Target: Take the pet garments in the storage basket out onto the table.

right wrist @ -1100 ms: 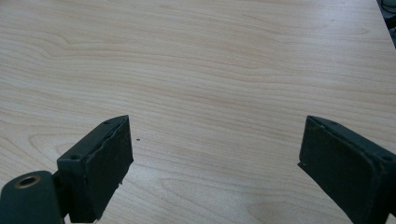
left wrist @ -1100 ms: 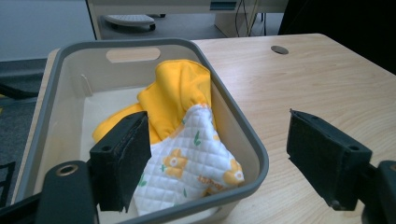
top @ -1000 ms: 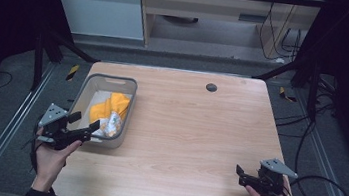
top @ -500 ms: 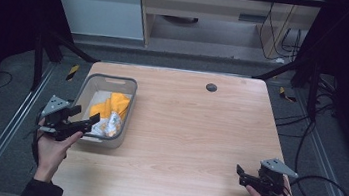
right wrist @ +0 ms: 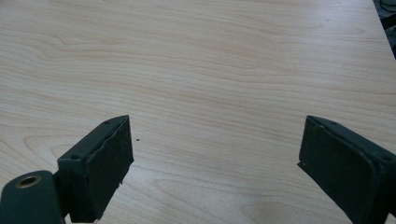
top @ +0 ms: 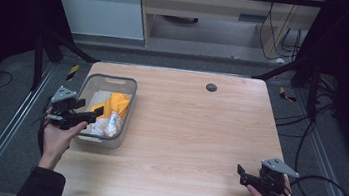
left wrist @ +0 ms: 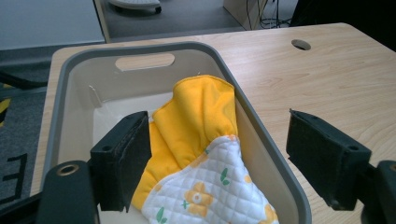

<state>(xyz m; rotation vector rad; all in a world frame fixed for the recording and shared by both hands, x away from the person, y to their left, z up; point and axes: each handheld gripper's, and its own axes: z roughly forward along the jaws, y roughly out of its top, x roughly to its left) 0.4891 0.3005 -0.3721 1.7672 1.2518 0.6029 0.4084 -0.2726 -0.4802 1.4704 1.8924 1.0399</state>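
Left gripper (top: 90, 116) sits over the near end of the grey bin (top: 129, 103), jaws spread wide, nothing between them. From my left gripper view (left wrist: 219, 158) one jaw hangs inside the bin over its floor, the other outside past the bin's right wall (left wrist: 266, 154), above the table (left wrist: 327, 74). Bin holds a yellow cloth (left wrist: 198, 116) bunched up against the right wall, plus a white quilted cloth (left wrist: 210, 191) with yellow flowers lying just in front of it, touching. Handle slot cut in the far wall. Bin stands at table's left edge. Right gripper (top: 242, 175) rests near the table's front right corner, well apart from the bin, jaws wide too (right wrist: 212, 168), bare wood under them.
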